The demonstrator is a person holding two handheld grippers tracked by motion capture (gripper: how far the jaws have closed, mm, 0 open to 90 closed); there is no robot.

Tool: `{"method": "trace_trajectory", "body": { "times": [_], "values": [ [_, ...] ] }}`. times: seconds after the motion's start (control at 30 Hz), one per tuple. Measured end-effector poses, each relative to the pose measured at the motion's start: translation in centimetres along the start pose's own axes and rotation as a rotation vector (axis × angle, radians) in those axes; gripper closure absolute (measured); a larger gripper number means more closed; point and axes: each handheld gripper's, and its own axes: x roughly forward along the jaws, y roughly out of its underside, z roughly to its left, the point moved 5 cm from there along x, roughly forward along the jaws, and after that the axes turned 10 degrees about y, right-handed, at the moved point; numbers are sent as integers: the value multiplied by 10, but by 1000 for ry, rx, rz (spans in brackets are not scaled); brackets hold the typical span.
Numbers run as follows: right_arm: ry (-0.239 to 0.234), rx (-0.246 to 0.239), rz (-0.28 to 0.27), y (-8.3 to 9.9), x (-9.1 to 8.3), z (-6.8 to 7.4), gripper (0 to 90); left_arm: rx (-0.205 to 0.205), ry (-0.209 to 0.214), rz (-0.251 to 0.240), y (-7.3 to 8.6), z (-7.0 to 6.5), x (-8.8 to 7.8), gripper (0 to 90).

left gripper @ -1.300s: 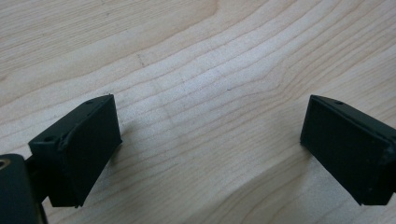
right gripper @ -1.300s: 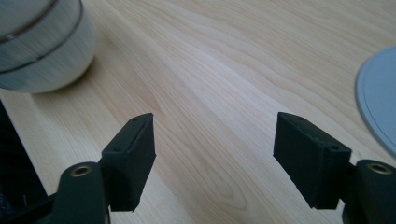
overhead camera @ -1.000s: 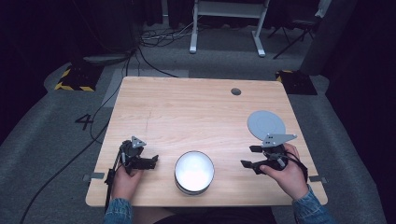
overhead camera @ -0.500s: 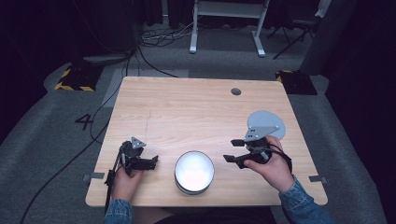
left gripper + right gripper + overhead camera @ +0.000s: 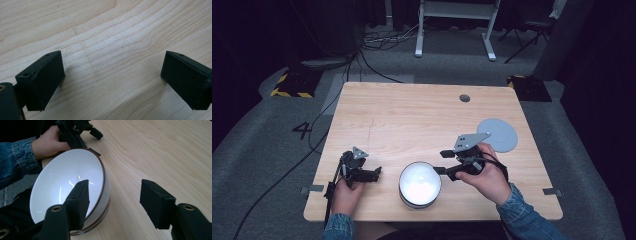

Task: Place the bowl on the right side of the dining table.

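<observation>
A white bowl (image 5: pixel 420 183) with a dark rim stands near the table's front edge, between the two hands. My right gripper (image 5: pixel 443 161) is open just right of it, pointing left at its rim. In the right gripper view the bowl (image 5: pixel 67 187) is empty, and one jaw overlaps its rim while the other hangs over bare wood; my right gripper (image 5: pixel 115 197) holds nothing. My left gripper (image 5: pixel 374 172) rests on the table left of the bowl. Its jaws stand wide apart over plain wood in the left gripper view, so my left gripper (image 5: pixel 112 75) is open and empty.
A flat grey round disc (image 5: pixel 498 134) lies on the wooden table (image 5: pixel 412 115) behind the right hand. A small dark hole cover (image 5: pixel 464 98) sits near the far edge. A cable (image 5: pixel 302 160) trails off the table's left side.
My right gripper has moved left from beside the grey disc to the bowl's right rim. The left gripper and the bowl have stayed in place.
</observation>
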Motion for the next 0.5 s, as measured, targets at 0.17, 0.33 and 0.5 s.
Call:
{"method": "trace_trajectory", "body": {
  "times": [0.17, 0.33, 0.5],
  "values": [
    [-8, -26, 22, -6, 14, 8, 488, 0, -1, 1, 0, 0, 0, 50],
    [-17, -46, 54, -9, 25, 13, 529, 0, 0, 0, 0, 0, 0, 50],
    [-30, -67, 105, -9, 43, 17, 635, 1, 1, 0, 0, 0, 0, 50]
  ]
}}
